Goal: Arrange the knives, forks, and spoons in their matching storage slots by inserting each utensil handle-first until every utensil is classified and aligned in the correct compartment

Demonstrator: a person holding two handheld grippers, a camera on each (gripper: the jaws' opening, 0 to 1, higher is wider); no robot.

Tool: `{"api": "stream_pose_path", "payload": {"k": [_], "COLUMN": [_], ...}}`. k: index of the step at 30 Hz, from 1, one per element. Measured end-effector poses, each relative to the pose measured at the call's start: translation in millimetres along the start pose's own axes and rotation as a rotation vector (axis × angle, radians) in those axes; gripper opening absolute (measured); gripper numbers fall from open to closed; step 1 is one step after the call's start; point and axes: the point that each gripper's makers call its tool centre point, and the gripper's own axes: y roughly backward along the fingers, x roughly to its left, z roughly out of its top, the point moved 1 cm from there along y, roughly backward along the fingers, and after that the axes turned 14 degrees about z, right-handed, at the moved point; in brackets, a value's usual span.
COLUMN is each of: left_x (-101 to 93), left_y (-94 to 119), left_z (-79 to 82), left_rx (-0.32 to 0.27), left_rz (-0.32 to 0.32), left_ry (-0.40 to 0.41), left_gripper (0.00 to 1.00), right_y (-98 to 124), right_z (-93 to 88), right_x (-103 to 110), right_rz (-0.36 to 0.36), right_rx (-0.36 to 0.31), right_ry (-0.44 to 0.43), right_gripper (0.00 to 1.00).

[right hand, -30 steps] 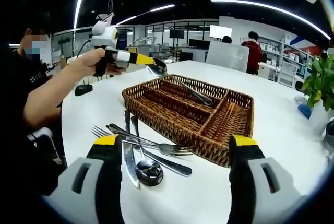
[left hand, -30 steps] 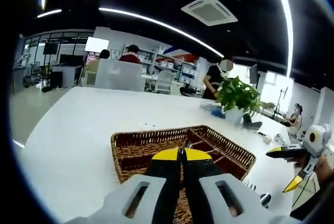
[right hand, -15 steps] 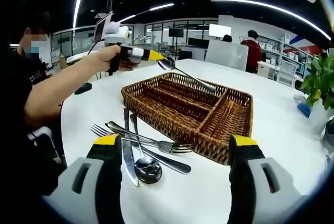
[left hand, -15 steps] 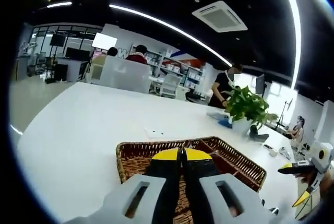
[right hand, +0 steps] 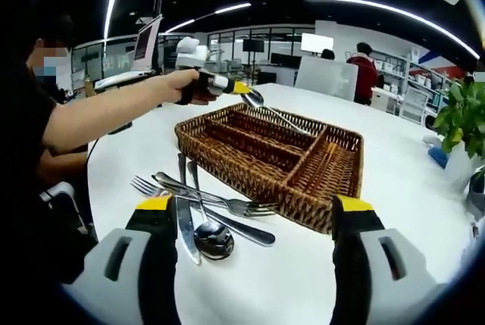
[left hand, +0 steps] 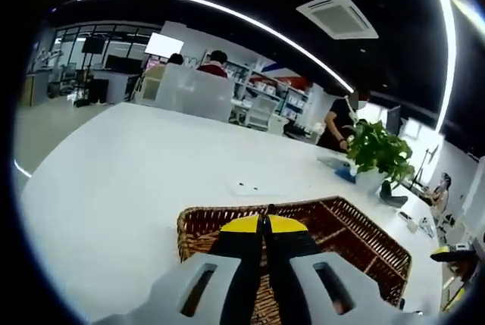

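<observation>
Right gripper (right hand: 255,211) is hanging low over the white table (right hand: 424,211), jaws wide apart and gripping nothing. Just ahead between them, the loose pile is waiting: a fork (right hand: 198,196), a knife (right hand: 185,223) and a spoon (right hand: 213,239), crossing and touching each other, just beside the near wall of the wicker tray (right hand: 267,186).

Further out, the left gripper (right hand: 236,87) is reaching over the tray's far side in the person's hand (right hand: 189,86), jaws clamped on the bowl end of a held spoon (right hand: 279,115), handle pointing down and away into the far long slot. In the left gripper view the left gripper (left hand: 264,225) is showing its yellow tips pressed together, with the tray (left hand: 198,223) right under them; the spoon itself is only a thin sliver there.

Change over the last second: the left gripper has been swinging from the tray's near-left corner out across it, and the spoon's handle has been dropping from above the centre toward that far slot. The pile and tray are sitting as before, and the right gripper has barely shifted. Reading: first spoon insertion is nearly done, release next; I cannot tell whether the handle is touching the slot floor yet. Three-plus utensils are left.

Beyond: a potted plant (right hand: 461,124) and people at desks.
</observation>
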Motion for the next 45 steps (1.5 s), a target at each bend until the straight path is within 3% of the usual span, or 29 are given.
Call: {"api": "stream_pose_path", "payload": {"k": [4,9,12,14,20,21,25,32,45], "left_x": [6.2,12.3,21.4,24.5,36.4,31.8,38.4,40.4,26.8], "left_y": [-10,-21,-28,-32,-42,-44,-45,-47,-26], "left_z": [-4.6,-11.9,-18.1,-22.0,-26.5,-25.1,-29.6,-29.4,-10.6], "left_rx": [0.012,0.028,0.053,0.075,0.114,0.103,0.157,0.149,0.084], "left_rz": [0.02,0.068,0.146,0.171,0.275,0.26,0.318,0.322,0.285], "left_ry": [0.023,-0.017,-0.117,-0.141,-0.315,-0.317,-0.437,-0.423,-0.434], "left_gripper": [0.0,0.0,0.02,0.03,0.05,0.05,0.04,0.01,0.13], "right_y": [0,0,1,1,1,1,1,1,1], "right_z": [-1.6,-3.4,-5.1,-6.0,-7.3,-7.1,-6.6,-7.1,-2.9], "right_x": [0,-1,-1,-1,0,0,0,1,2], "right_rz": [-0.001,-0.006,-0.006,-0.008,-0.007,-0.006,-0.006,-0.007,-0.006], "right_rx": [0.004,0.011,0.015,0.017,0.018,0.018,0.02,0.026,0.011], "right_ry": [0.0,0.0,-0.001,0.0,-0.002,-0.002,0.004,0.009,0.013], "right_gripper": [0.86,0.86,0.86,0.86,0.86,0.86,0.86,0.86,0.86]}}
